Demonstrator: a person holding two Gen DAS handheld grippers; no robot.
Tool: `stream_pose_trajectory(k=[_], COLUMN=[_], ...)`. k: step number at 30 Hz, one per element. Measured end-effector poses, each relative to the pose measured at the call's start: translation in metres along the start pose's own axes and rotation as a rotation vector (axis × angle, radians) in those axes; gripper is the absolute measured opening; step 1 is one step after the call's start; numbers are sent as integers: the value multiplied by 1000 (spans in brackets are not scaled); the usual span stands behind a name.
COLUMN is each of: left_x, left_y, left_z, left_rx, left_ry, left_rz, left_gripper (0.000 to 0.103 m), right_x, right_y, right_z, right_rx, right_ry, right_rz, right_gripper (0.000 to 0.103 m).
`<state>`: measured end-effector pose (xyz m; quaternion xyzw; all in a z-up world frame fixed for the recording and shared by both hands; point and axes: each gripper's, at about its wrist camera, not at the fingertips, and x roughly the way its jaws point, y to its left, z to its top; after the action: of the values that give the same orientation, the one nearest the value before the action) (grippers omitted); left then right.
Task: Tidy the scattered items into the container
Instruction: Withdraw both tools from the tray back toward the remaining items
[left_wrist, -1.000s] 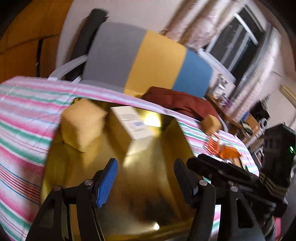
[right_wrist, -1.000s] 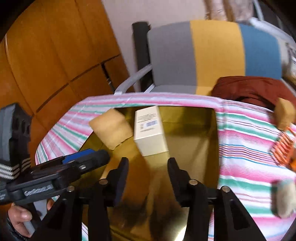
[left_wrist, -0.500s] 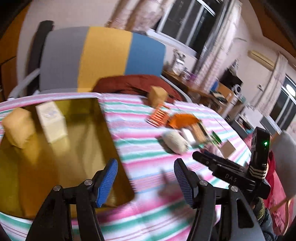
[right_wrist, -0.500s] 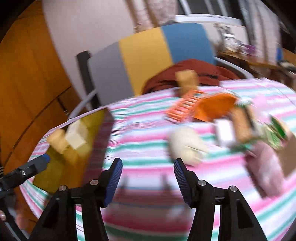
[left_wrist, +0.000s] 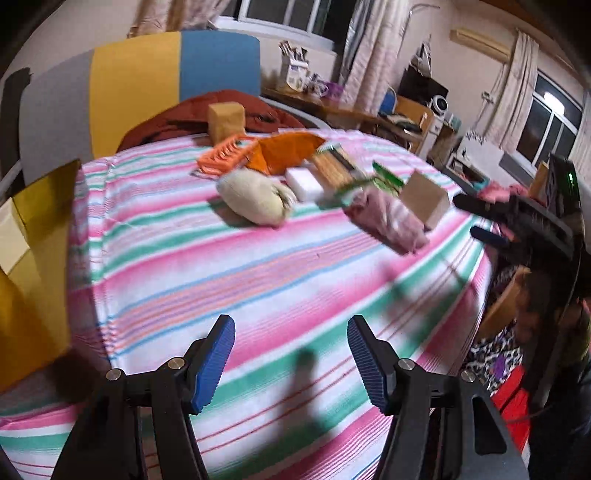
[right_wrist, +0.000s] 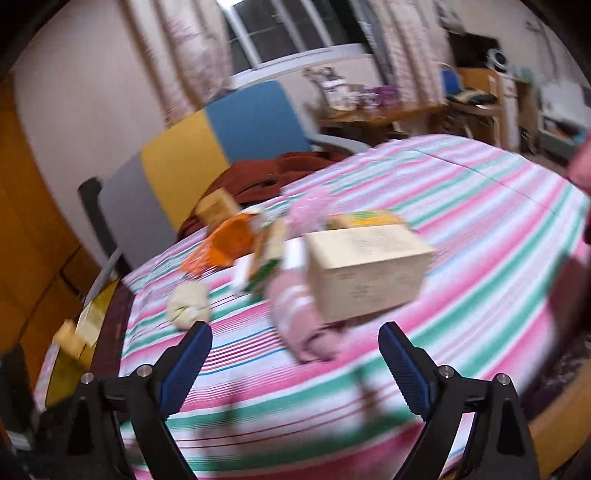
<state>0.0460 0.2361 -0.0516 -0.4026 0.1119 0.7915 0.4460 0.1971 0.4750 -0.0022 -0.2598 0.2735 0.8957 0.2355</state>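
Observation:
The gold container (left_wrist: 33, 258) is at the left edge of the left wrist view, with a white box inside; it also shows in the right wrist view (right_wrist: 70, 369). Scattered items lie on the striped cloth: a cream bundle (left_wrist: 255, 197), an orange comb (left_wrist: 221, 157), an orange pouch (left_wrist: 288, 151), a white block (left_wrist: 306, 181), a pink cloth (left_wrist: 388, 221), a cardboard box (left_wrist: 424, 199) and a tan sponge (left_wrist: 225, 120). My left gripper (left_wrist: 291, 354) is open and empty above the cloth. My right gripper (right_wrist: 295, 365) is open and empty, just short of the cardboard box (right_wrist: 365, 269) and pink cloth (right_wrist: 303, 325).
A grey, yellow and blue chair (left_wrist: 140, 85) with a dark red garment (left_wrist: 207, 114) stands behind the table. The table's right edge (left_wrist: 480, 280) drops off near the other gripper (left_wrist: 517, 221). Desks and shelves fill the room at the back right.
Both grippers have swung right, away from the gold container and toward the scattered items. The right gripper has come close to the cardboard box. Both stay open and empty.

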Motion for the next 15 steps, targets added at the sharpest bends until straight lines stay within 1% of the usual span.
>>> stream_pose_trajectory(k=[3, 6, 10, 13, 15], left_x=[5, 9, 9, 10, 10], left_y=[0, 4, 6, 7, 8], left_z=[-4, -4, -4, -5, -6], left_rx=[0, -11, -9, -2, -5], left_ry=[13, 15, 0, -10, -22], left_rz=[0, -5, -3, -3, -11], left_gripper=[65, 65, 65, 65, 68], right_x=[2, 8, 26, 36, 45], right_y=[-20, -28, -18, -18, -20], right_z=[7, 8, -2, -5, -4], right_rx=[61, 107, 43, 47, 88], right_ry=[2, 25, 94, 107, 162], right_rz=[-15, 7, 47, 49, 135], right_gripper=[94, 94, 94, 94, 94])
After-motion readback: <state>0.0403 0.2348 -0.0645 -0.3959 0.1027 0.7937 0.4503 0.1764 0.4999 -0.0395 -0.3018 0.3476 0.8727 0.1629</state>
